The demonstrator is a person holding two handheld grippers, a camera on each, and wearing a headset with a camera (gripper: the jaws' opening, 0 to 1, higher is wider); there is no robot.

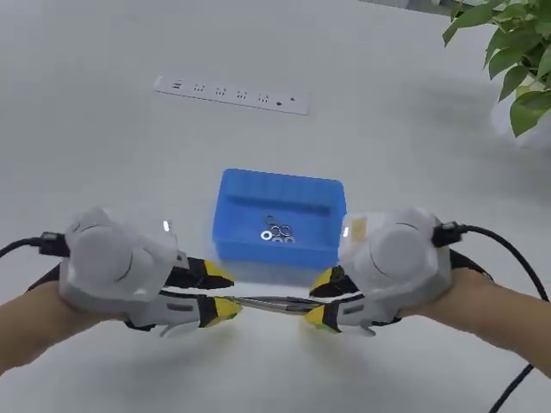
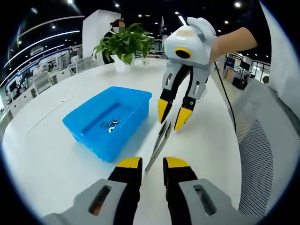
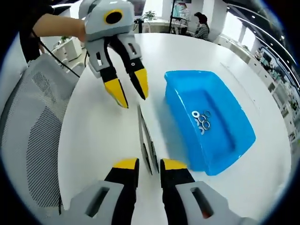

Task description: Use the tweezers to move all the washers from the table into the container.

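- The tweezers (image 1: 271,302) lie flat on the white desk (image 1: 387,129), between the two grippers, which point at each other; they sit just in front of the blue container (image 1: 280,181).
- Left gripper (image 1: 225,294): jaws set at a narrow gap, one to each side of the tweezers' closed end; its own view shows the metal inside the gap and not pinched.
- Right gripper (image 1: 317,301): jaws a little apart (as the left gripper view shows), straddling the other end of the tweezers, where the two arms spread; no grip on them.
- The washers (image 1: 277,232) lie in a small cluster on the container's floor, several touching one another.
- Beyond the container, well apart from it, a white power strip (image 1: 231,94) lies on the desk; a potted plant (image 1: 516,60) stands at the far right corner.
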